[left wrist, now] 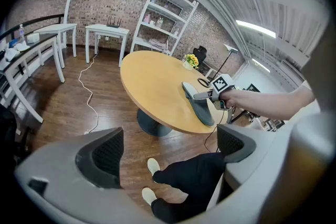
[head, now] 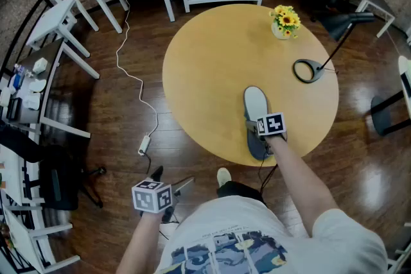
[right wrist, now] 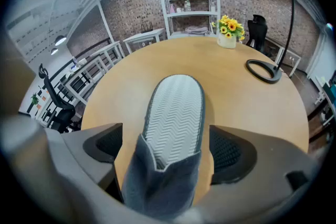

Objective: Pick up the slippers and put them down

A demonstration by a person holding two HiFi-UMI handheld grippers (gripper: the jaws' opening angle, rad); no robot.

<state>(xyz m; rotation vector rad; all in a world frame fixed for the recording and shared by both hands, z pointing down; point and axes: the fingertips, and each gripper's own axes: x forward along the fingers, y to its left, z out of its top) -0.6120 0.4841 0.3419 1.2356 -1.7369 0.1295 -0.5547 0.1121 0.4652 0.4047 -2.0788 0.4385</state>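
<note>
Slipper (head: 255, 106) first, from the head view: it lies on the round desk (head: 212, 61), with its long axis running from the near edge in towards the middle. Our right gripper (head: 262, 133) sits over its near end. Our left gripper (head: 170, 179) hangs low, off the desk and over the floor, so we judge the right hand to be the one placed to work.

In the left gripper view, the left gripper (left wrist: 168, 152) has its jaws spread with nothing between them; only our legs and the wooden floor (left wrist: 68, 107) lie beyond. The slipper (left wrist: 198, 102) shows far off on the desk (left wrist: 152, 76), well apart from this gripper, with the right gripper (left wrist: 210, 96) at its end.

In the right gripper view, the right gripper (right wrist: 167, 149) is released, its jaws straddling the grey upper of the slipper (right wrist: 176, 113) with a gap at each side. The ribbed sole bed stretches straight ahead along the gripper's own line, so closing in would pinch it across its width.
</note>
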